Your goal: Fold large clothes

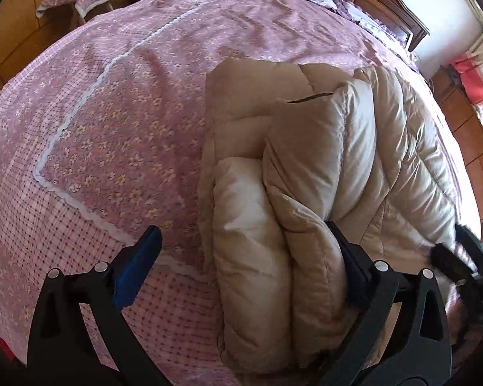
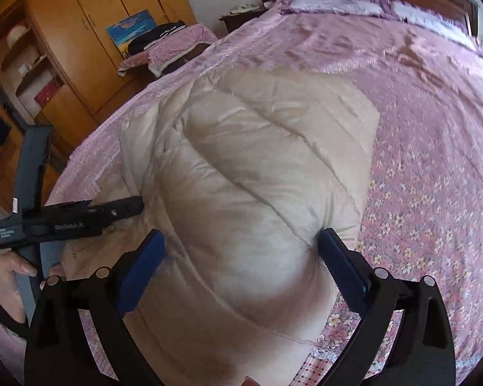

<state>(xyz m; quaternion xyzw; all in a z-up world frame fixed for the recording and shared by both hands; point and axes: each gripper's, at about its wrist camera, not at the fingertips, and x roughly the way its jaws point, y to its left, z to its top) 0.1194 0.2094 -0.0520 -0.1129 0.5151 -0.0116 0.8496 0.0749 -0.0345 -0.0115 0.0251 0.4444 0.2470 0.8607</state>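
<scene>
The coat (image 1: pixel 306 167) (beige, quilted, folded) lay on the bed (image 1: pixel 112 128). The left gripper (image 1: pixel 244 257) stood wide apart over the coat's near end. The right gripper (image 2: pixel 241 257) stood likewise apart, straddling the coat, clamping nothing.

Daylight floods in from the upper right, glaring white on the wall (image 1: pixel 447 9) and the padded coat (image 1: pixel 354 148). Fisheye bending curves both views, corners go black, and edges blur.
</scene>
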